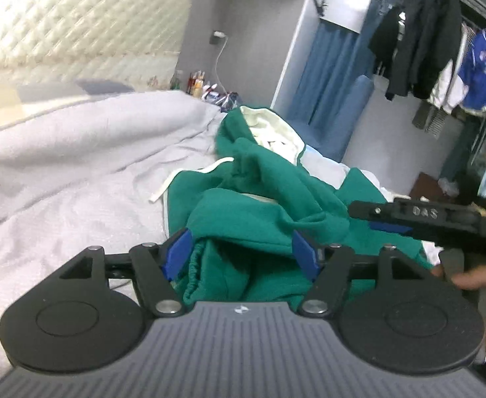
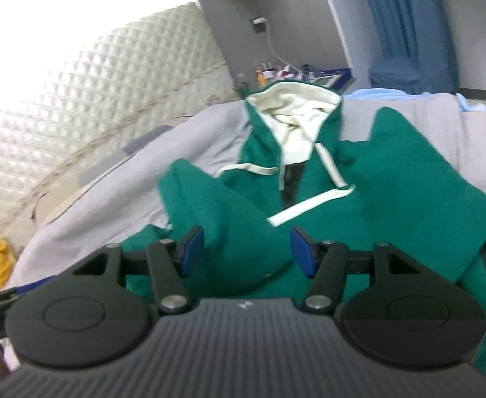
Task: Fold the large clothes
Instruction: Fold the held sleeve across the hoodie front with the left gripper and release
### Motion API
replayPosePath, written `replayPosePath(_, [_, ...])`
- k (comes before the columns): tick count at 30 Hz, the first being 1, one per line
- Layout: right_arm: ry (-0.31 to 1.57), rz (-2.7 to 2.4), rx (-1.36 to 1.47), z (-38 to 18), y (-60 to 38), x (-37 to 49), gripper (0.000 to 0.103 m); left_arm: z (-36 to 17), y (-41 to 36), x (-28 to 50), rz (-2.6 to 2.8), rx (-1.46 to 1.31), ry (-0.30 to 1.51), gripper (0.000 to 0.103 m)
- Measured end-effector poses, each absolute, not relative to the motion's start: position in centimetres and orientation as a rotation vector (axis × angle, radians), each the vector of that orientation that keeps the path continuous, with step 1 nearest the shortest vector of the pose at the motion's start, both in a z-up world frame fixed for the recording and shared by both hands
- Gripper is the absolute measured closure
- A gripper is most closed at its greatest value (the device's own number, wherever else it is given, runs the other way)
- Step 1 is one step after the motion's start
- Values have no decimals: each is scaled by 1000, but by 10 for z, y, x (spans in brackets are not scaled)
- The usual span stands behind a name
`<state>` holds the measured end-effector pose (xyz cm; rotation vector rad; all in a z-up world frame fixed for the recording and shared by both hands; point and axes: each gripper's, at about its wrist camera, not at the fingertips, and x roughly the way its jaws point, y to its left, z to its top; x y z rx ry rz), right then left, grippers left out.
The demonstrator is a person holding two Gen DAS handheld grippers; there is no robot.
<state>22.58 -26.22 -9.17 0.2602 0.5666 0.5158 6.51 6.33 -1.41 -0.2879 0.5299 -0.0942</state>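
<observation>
green hoodie [image 2: 392, 179]: one, with a cream-lined hood
drawstrings [image 2: 329, 162]: two cream cords at its neck
grippers: two, left gripper [image 1: 241, 253] and right gripper [image 2: 247, 250]
blue finger pads [image 1: 176, 253]: two on each gripper
grey bedcover [image 1: 60, 165]: one
hanging clothes [image 1: 425, 49]: several, too blurred to count

Both hand-held grippers tilt downward with jaws apart and empty: the left hand-held gripper [image 1: 241, 252], and at its 3 o'clock the right hand-held gripper [image 2: 247, 250].
</observation>
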Motion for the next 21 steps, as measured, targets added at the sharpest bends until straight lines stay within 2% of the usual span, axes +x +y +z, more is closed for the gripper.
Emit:
replayPosePath(2, [567,528,235,-87,-252,228,29,-17,70,71,-112,-313,539,31])
replayPosePath(7, [579,531,221,-70,-224,255,29,-30,78,82,-100,-281,540,31])
replayPosePath(10, [618,507,236,-64,-197,281,22,-33,89,84,-97,-290,499,31])
replayPosePath(21, [845,422,-11,-80,-106,363,25,-57,152,99,-14,-513,514,31])
